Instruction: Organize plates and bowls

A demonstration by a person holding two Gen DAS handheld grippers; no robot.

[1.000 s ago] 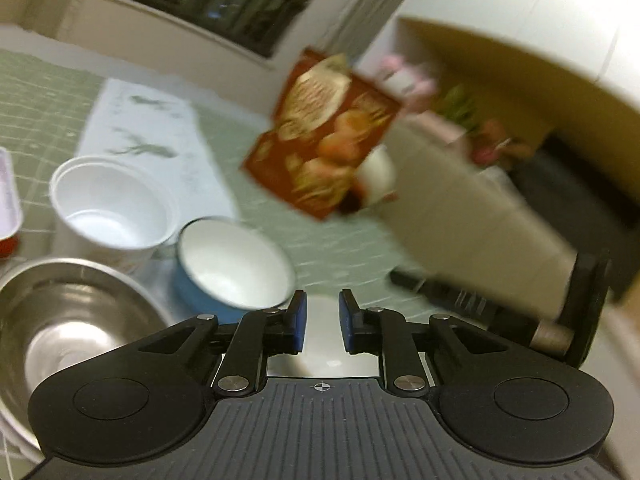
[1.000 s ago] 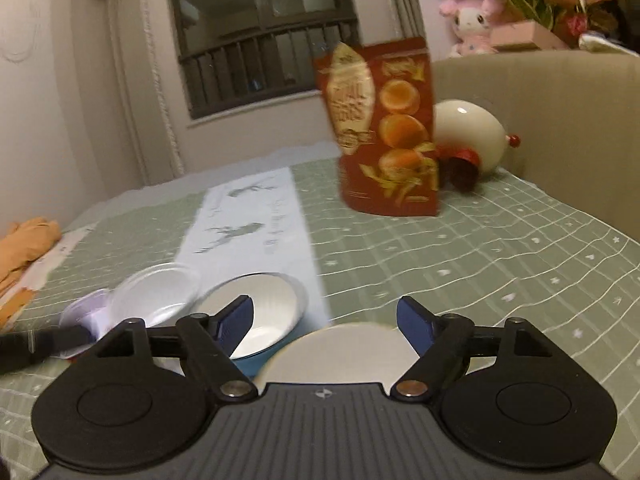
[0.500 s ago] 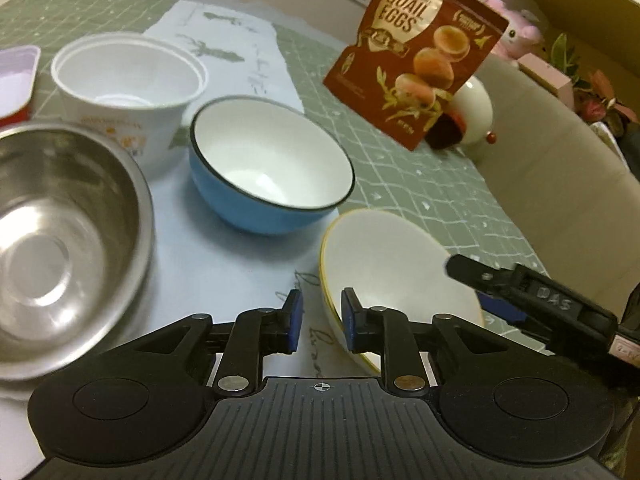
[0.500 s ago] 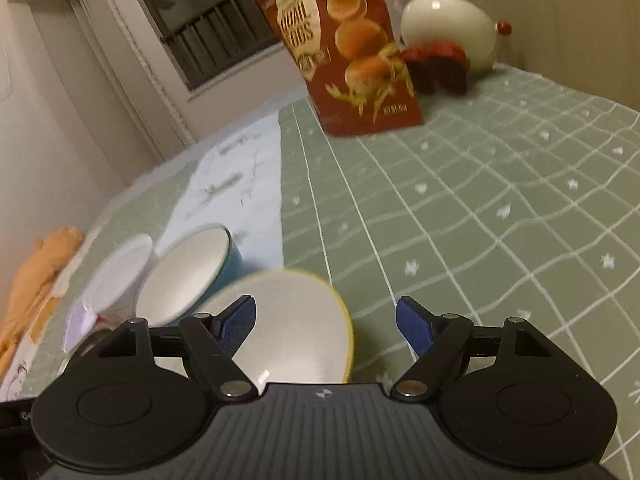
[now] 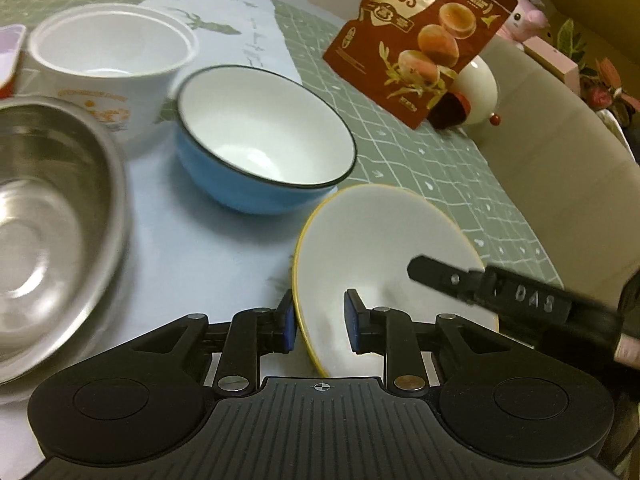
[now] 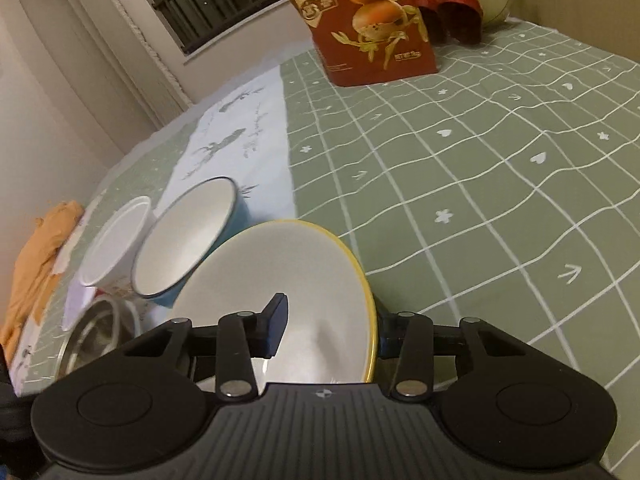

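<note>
A white plate with a yellow rim (image 5: 376, 248) lies tilted on the table, also in the right wrist view (image 6: 288, 280). My left gripper (image 5: 320, 322) is open, one finger on each side of the plate's near-left rim. My right gripper (image 6: 332, 332) is open and straddles the plate's right rim, its left finger (image 6: 274, 330) over the plate; it also shows in the left wrist view (image 5: 480, 284). A blue bowl with a white inside (image 5: 260, 140) stands just beyond the plate. A steel bowl (image 5: 48, 216) and a white cup-like bowl (image 5: 108, 52) stand to the left.
A red quail-egg pouch (image 5: 420, 36) stands at the back with a white egg-shaped ornament (image 5: 480, 92) behind it. A pale paper runner (image 6: 240, 136) lies under the bowls on the green checked cloth (image 6: 480, 160). An orange cloth (image 6: 36, 256) lies far left.
Both grippers have moved down and in onto the yellow-rimmed plate. The left jaws have opened wider around its rim; the right jaws have narrowed around its right rim. The plate now sits tilted.
</note>
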